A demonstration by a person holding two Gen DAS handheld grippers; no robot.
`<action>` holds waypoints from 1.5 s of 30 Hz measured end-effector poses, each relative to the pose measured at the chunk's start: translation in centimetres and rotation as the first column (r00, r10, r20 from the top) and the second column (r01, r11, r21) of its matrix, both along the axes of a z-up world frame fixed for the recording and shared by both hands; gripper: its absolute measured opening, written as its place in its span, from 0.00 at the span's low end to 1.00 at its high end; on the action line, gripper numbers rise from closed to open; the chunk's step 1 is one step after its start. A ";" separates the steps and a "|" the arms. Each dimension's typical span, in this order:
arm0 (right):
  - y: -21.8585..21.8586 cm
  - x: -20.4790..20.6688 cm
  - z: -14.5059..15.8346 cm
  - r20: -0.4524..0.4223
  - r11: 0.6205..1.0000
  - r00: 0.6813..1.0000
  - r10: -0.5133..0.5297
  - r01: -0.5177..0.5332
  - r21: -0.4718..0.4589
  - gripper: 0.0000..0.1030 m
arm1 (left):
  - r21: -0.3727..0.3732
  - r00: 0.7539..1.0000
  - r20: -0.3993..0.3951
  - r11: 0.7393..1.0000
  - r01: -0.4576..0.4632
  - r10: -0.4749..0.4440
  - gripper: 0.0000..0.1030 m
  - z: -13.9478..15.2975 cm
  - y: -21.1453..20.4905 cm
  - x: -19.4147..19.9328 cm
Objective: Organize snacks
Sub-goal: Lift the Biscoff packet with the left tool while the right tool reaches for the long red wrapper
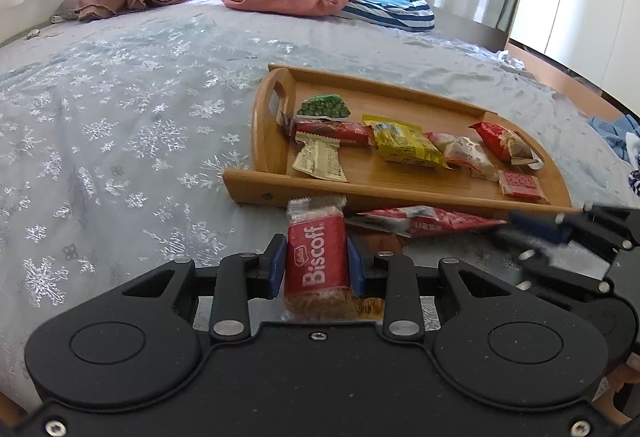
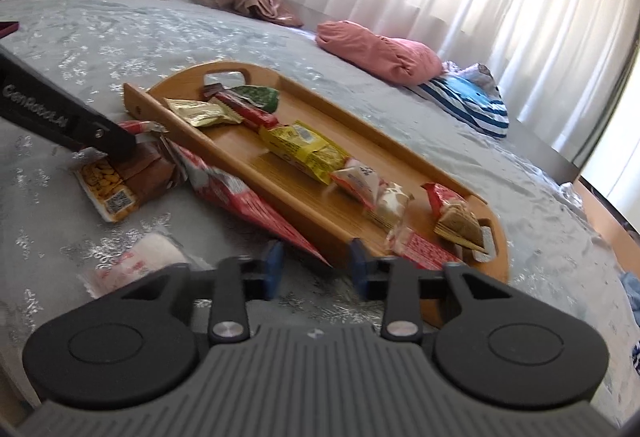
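The left gripper (image 1: 316, 263) clamps a Biscoff packet (image 1: 317, 257) just before the wooden tray (image 1: 256, 189) on the bed (image 1: 120, 117). The right gripper (image 2: 316, 269), jaws apart, grips nothing.

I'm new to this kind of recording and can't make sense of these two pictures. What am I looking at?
A person holds a hand-held gripper in each hand, and each one carries a wide-angle camera looking along its jaws. One picture is from the left gripper, the other from the right gripper.

Both look over a bed with a wooden tray holding a row of snack packets, such as a yellow packet. More packets lie loose on the bed beside the tray.

The left jaws are closed on a red Biscoff packet. The right jaws stand apart and grip nothing. The tip of a long red packet lies just ahead of them.
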State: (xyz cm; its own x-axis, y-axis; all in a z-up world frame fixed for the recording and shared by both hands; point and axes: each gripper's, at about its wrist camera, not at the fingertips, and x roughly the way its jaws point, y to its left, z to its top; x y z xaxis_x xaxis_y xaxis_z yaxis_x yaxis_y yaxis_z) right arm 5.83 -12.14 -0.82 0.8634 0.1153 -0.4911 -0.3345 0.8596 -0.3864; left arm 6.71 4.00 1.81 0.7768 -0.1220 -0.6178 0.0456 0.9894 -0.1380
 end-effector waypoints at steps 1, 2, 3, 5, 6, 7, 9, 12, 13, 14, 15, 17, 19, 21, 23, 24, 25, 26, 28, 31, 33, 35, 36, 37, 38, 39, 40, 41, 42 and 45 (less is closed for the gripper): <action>0.1 -0.2 0.0 0.004 1.000 1.000 0.003 -0.003 -0.006 0.12 | -0.001 1.000 0.000 1.000 0.000 0.000 0.28 0.0 0.1 0.0; 0.1 -0.3 -0.1 0.007 1.000 1.000 0.003 -0.003 -0.007 0.12 | -0.004 1.000 0.000 1.000 -0.002 0.002 0.25 0.0 0.2 0.1; 0.0 -0.5 0.0 0.009 1.000 1.000 0.003 -0.003 -0.005 0.11 | -0.007 1.000 -0.001 1.000 -0.002 0.002 0.25 0.1 0.3 0.1; -0.3 -0.9 0.1 0.012 1.000 1.000 -0.005 0.005 -0.002 0.08 | -0.009 1.000 0.000 1.000 -0.006 0.006 0.25 0.2 0.4 0.1; -0.6 -1.1 0.1 0.015 1.000 1.000 -0.017 0.017 0.002 0.08 | -0.008 1.000 0.001 1.000 -0.007 0.007 0.25 0.2 0.4 0.1; -1.0 -1.2 0.3 0.017 0.999 0.999 -0.039 0.039 0.006 0.06 | -0.007 1.000 0.003 1.000 -0.007 0.007 0.24 0.2 0.4 0.1; -1.8 -1.3 0.5 0.013 0.997 0.997 -0.077 0.077 0.016 0.05 | -0.009 1.000 0.003 1.000 -0.006 0.006 0.20 0.3 0.4 0.0; -3.3 -1.2 1.0 -0.015 0.991 0.991 -0.130 0.131 0.030 0.07 | 0.002 1.000 0.011 1.000 -0.004 0.004 0.17 0.4 0.2 -0.1; -3.9 -1.2 1.3 -0.033 0.987 0.989 -0.146 0.148 0.057 0.12 | 0.009 1.000 0.016 1.000 -0.005 0.005 0.17 0.4 0.1 -0.2; -4.4 -1.1 1.5 -0.058 0.984 0.988 -0.145 0.150 0.093 0.27 | 0.013 1.000 0.019 1.000 -0.006 0.005 0.15 0.4 0.0 -0.3; -4.7 -1.0 1.8 -0.083 0.980 0.987 -0.137 0.147 0.133 0.33 | 0.016 1.000 0.022 1.000 -0.005 0.005 0.15 0.5 0.0 -0.3; -5.3 -0.9 2.3 -0.114 0.965 0.987 -0.111 0.135 0.227 0.43 | 0.023 1.000 0.028 1.000 -0.007 0.006 0.14 0.6 0.0 -0.4; -5.0 -0.9 2.5 -0.102 0.958 0.991 -0.090 0.114 0.263 0.50 | 0.027 1.000 0.030 1.000 -0.010 0.009 0.14 0.7 0.1 -0.6; -3.5 -0.8 2.3 -0.061 0.979 0.996 -0.061 0.071 0.191 0.51 | 0.028 1.000 0.028 1.000 -0.012 0.011 0.14 0.7 0.3 -0.6; -1.6 -0.9 2.0 -0.036 0.995 0.999 -0.007 0.010 0.103 0.47 | 0.026 1.000 0.024 1.000 -0.017 0.016 0.14 0.6 0.5 -0.7; -0.7 -1.0 1.8 -0.035 0.997 0.999 0.021 -0.019 0.075 0.43 | 0.023 1.000 0.021 1.000 -0.019 0.018 0.15 0.6 0.6 -0.7; 0.0 -1.0 1.6 -0.040 0.997 0.998 0.047 -0.044 0.058 0.42 | 0.018 1.000 0.018 1.000 -0.021 0.020 0.15 0.5 0.7 -0.7; 0.6 -0.8 1.5 -0.046 0.997 0.997 0.063 -0.061 0.051 0.43 | 0.014 1.000 0.015 1.000 -0.022 0.021 0.15 0.5 0.8 -0.7; 1.7 -0.5 1.3 -0.043 0.996 0.995 0.087 -0.086 0.025 0.43 | 0.010 1.000 0.013 1.000 -0.024 0.024 0.15 0.4 0.8 -0.8; 2.8 -0.1 1.2 -0.039 0.994 0.994 0.106 -0.106 -0.009 0.43 | 0.009 1.000 0.013 1.000 -0.022 0.022 0.16 0.4 0.9 -0.8; 3.3 0.5 1.1 -0.056 0.993 0.992 0.116 -0.117 -0.013 0.43 | 0.006 1.000 0.011 1.000 -0.021 0.021 0.17 0.3 0.9 -0.8; 3.8 0.9 1.0 -0.070 0.991 0.989 0.131 -0.132 -0.018 0.43 | 0.001 1.000 0.007 1.000 -0.019 0.019 0.17 0.2 1.0 -0.6; 3.9 1.0 1.0 -0.074 0.990 0.988 0.138 -0.140 -0.020 0.43 | -0.003 1.000 0.004 1.000 -0.018 0.018 0.17 0.1 1.0 -0.5; 4.2 1.0 0.9 -0.075 0.988 0.986 0.149 -0.151 -0.027 0.44 | -0.006 1.000 0.003 1.000 -0.016 0.016 0.17 0.1 0.9 -0.4; 4.4 1.0 0.8 -0.071 0.987 0.985 0.155 -0.158 -0.038 0.44 | -0.007 1.000 0.003 1.000 -0.015 0.015 0.18 0.0 0.9 -0.3; 4.7 1.2 0.7 -0.071 0.985 0.984 0.161 -0.165 -0.049 0.45 | -0.007 1.000 0.002 1.000 -0.015 0.015 0.18 0.0 0.9 -0.3; 4.9 1.3 0.6 -0.072 0.983 0.983 0.168 -0.172 -0.058 0.46 | -0.009 1.000 0.001 1.000 -0.014 0.014 0.18 -0.1 0.9 -0.2; 5.0 1.4 0.5 -0.071 0.982 0.982 0.173 -0.178 -0.061 0.48 | -0.011 1.000 0.000 1.000 -0.014 0.014 0.19 -0.1 0.9 -0.1; 5.1 1.5 0.4 -0.072 0.981 0.981 0.180 -0.185 -0.064 0.49 | -0.010 1.000 0.000 1.000 -0.014 0.014 0.19 -0.1 0.9 -0.1; 5.4 1.4 0.3 -0.068 0.975 0.978 0.199 -0.204 -0.083 0.49 | -0.013 1.000 0.000 1.000 -0.015 0.015 0.19 -0.1 0.9 -0.1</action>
